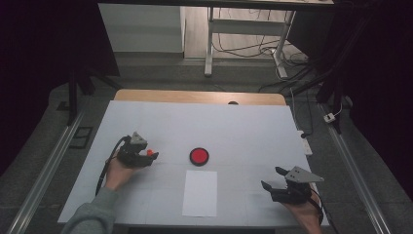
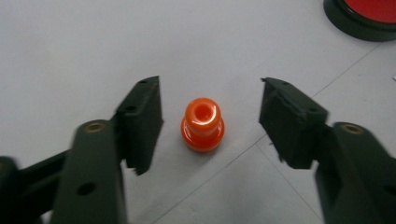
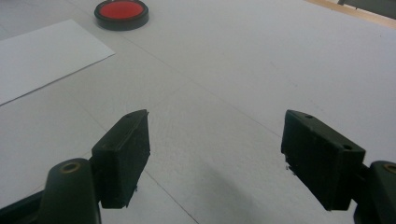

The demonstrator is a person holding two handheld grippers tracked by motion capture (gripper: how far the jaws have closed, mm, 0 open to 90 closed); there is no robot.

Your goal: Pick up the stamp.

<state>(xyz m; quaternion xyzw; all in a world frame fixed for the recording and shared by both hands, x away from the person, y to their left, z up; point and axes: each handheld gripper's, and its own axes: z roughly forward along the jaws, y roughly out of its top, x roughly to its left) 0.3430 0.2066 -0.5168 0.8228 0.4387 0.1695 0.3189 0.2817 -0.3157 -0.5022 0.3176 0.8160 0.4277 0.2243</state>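
A small orange plastic piece (image 2: 202, 124) with a round hollow top stands upright on the white table. It sits between the jaws of my left gripper (image 2: 210, 116), with a gap on each side, so the pads do not touch it. From above, the same orange piece (image 1: 150, 152) shows at the tip of the left gripper (image 1: 146, 157), at the table's left. My right gripper (image 3: 215, 154) hovers over bare table with its jaws wide apart and nothing between them; in the high view the right gripper (image 1: 273, 179) is at the front right.
A round red disc with a black rim (image 1: 199, 156) lies at the table's middle, also in the right gripper view as the disc (image 3: 121, 11). A white paper sheet (image 1: 200, 192) lies in front of it. The table's wooden far edge (image 1: 199, 96) borders a floor with cables.
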